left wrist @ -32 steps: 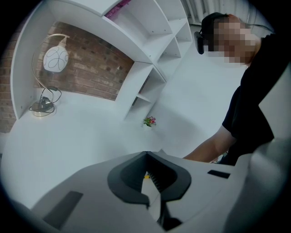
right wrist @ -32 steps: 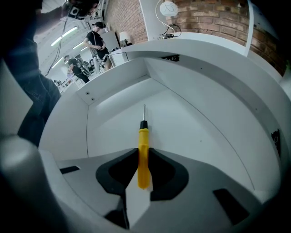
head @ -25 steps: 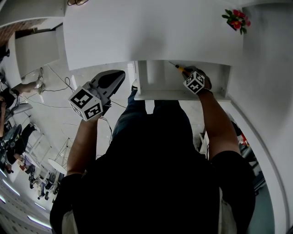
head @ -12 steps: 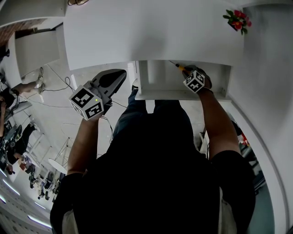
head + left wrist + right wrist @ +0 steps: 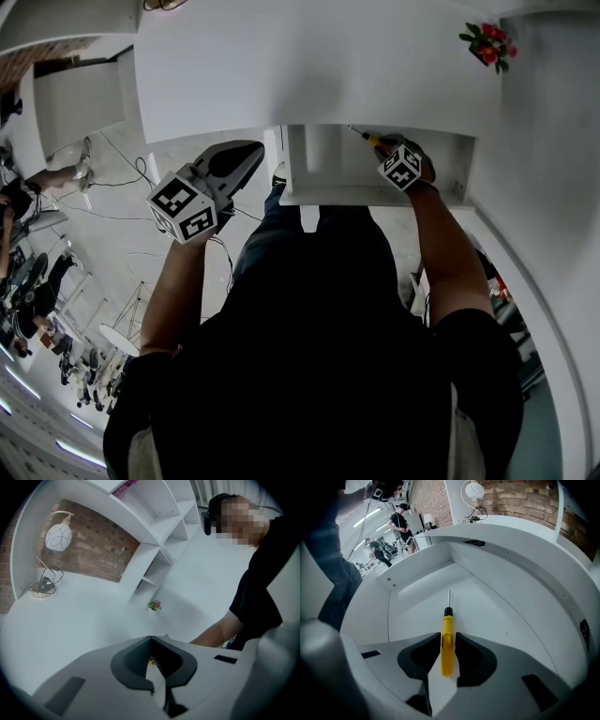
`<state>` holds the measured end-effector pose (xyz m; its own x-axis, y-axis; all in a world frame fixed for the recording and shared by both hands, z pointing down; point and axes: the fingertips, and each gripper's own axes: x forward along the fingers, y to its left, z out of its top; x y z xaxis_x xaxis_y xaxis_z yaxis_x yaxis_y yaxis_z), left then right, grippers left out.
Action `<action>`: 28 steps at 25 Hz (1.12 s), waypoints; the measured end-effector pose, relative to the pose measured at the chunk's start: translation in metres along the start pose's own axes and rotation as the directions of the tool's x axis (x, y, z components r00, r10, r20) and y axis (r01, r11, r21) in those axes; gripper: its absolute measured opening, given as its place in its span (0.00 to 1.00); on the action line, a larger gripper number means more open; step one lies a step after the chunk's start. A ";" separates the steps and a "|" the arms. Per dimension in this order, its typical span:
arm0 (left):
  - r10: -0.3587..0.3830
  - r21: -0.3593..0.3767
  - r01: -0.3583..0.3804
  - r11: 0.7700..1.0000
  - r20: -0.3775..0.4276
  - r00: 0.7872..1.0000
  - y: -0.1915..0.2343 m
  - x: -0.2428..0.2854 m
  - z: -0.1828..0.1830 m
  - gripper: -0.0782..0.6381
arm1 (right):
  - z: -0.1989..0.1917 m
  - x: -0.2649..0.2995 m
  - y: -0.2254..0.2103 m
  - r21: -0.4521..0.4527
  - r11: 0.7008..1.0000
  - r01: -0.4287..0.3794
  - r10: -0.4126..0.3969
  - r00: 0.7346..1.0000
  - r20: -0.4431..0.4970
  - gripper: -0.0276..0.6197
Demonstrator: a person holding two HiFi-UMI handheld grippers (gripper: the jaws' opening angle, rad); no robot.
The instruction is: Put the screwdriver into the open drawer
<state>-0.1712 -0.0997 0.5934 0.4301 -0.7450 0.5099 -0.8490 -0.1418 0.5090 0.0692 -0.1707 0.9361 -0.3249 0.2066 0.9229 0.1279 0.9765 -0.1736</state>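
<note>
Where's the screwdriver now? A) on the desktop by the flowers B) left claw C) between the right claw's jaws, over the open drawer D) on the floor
C: the right gripper view shows the screwdriver between the jaws of the right claw, which have just been opening, over the open drawer.

The screwdriver [image 5: 447,658] is seen with a smooth, faintly glossy yellow plastic handle, a black collar and a thin bare metal shaft. The drawer [image 5: 497,616] is built of smooth, matt white board, as is the desk [image 5: 309,66]. A rough brick wall [image 5: 520,498] is shown behind.
</note>
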 end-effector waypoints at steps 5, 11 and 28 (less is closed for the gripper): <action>-0.008 0.009 0.007 1.000 0.005 1.000 -0.002 0.002 0.001 0.13 | -0.001 -0.003 0.001 0.008 1.000 -0.004 0.004 1.000 0.008 0.21; -0.017 0.027 0.017 0.999 0.008 1.000 -0.008 -0.001 0.006 0.13 | 0.000 -0.011 0.002 0.026 1.000 0.006 -0.006 1.000 0.018 0.21; -0.061 0.102 0.058 0.993 0.031 0.998 -0.032 -0.011 0.031 0.13 | 0.021 -0.068 0.012 0.064 0.997 0.046 -0.053 0.993 0.105 0.21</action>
<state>-0.1577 -0.1072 0.5503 0.4715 -0.7548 0.4561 -0.8497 -0.2505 0.4639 0.0732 -0.1714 0.8643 -0.4280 0.1603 0.8894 0.0529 0.9869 -0.1524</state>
